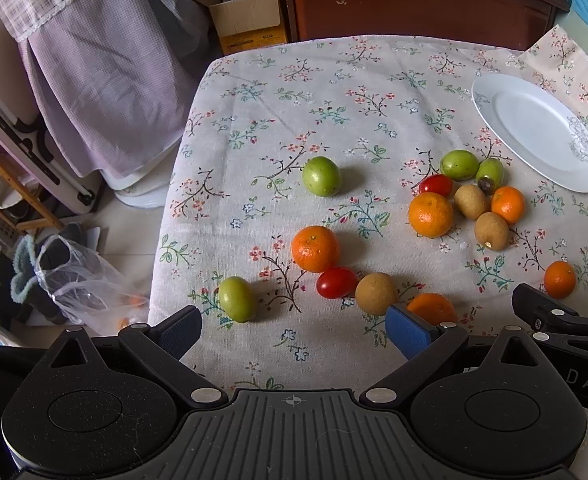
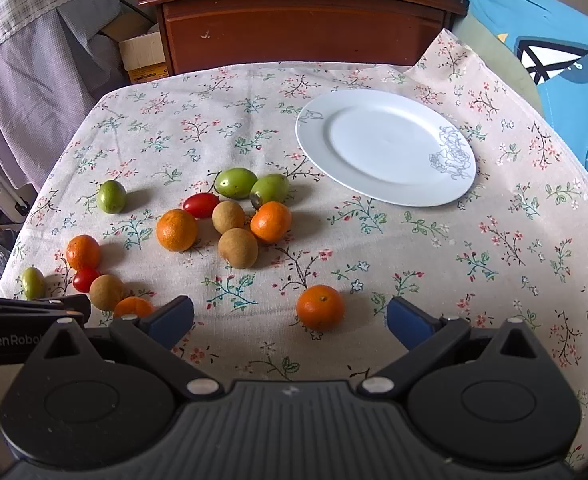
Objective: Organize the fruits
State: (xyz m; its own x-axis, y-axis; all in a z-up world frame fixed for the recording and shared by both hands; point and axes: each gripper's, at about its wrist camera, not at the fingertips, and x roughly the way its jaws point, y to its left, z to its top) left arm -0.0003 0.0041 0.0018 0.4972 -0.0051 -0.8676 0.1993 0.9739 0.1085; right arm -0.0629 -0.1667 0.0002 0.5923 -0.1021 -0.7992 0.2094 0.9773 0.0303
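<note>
Small fruits lie loose on a floral tablecloth [image 2: 493, 248]: several oranges, green fruits, brown longans and two red tomatoes. An empty white plate [image 2: 385, 148] [image 1: 533, 128] sits at the back right. My left gripper [image 1: 294, 330] is open above the near left cluster, where a tomato [image 1: 336, 282], a longan [image 1: 375, 293] and an orange [image 1: 314, 248] touch; another orange [image 1: 431, 307] peeks from behind its right finger. My right gripper [image 2: 290, 322] is open and a lone orange [image 2: 320, 307] lies on the cloth between its fingers, pads apart from it.
A wooden cabinet [image 2: 301, 20] stands behind the table, a cardboard box [image 1: 250, 20] and lilac cloth [image 1: 106, 80] to the left. A blue cushion [image 2: 565, 80] lies at the right. A plastic bag [image 1: 86, 284] lies on the floor past the table's left edge.
</note>
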